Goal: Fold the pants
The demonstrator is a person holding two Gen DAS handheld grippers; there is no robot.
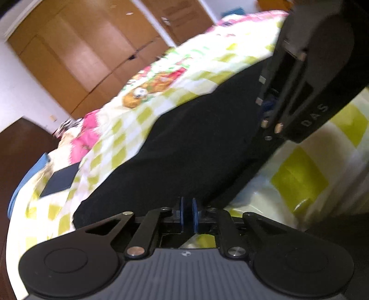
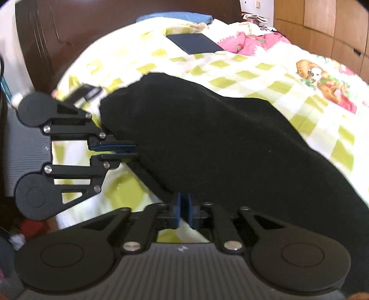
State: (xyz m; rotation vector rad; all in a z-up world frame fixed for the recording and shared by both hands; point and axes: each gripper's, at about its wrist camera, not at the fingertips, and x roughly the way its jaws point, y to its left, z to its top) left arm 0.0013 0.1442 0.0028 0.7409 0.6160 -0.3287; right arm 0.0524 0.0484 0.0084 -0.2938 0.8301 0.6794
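The black pants (image 1: 184, 143) lie across a bed with a green-checked cartoon sheet (image 1: 161, 76). My left gripper (image 1: 188, 207) is shut on the near edge of the pants; it also shows in the right wrist view (image 2: 135, 148), pinching the cloth's left end. My right gripper (image 2: 183, 200) is shut on the pants (image 2: 219, 143) at their lower edge; it shows in the left wrist view (image 1: 268, 110) at the right, where the cloth hides its tips. Both hold the same edge, lifted a little off the sheet (image 2: 253, 76).
A dark flat rectangle (image 2: 194, 43) lies on the sheet near the blue pillow (image 2: 175, 17) and dark headboard (image 2: 69, 27). Wooden wardrobes (image 1: 80, 53) stand beyond the bed. A pink quilt patch (image 2: 249, 43) lies at the far side.
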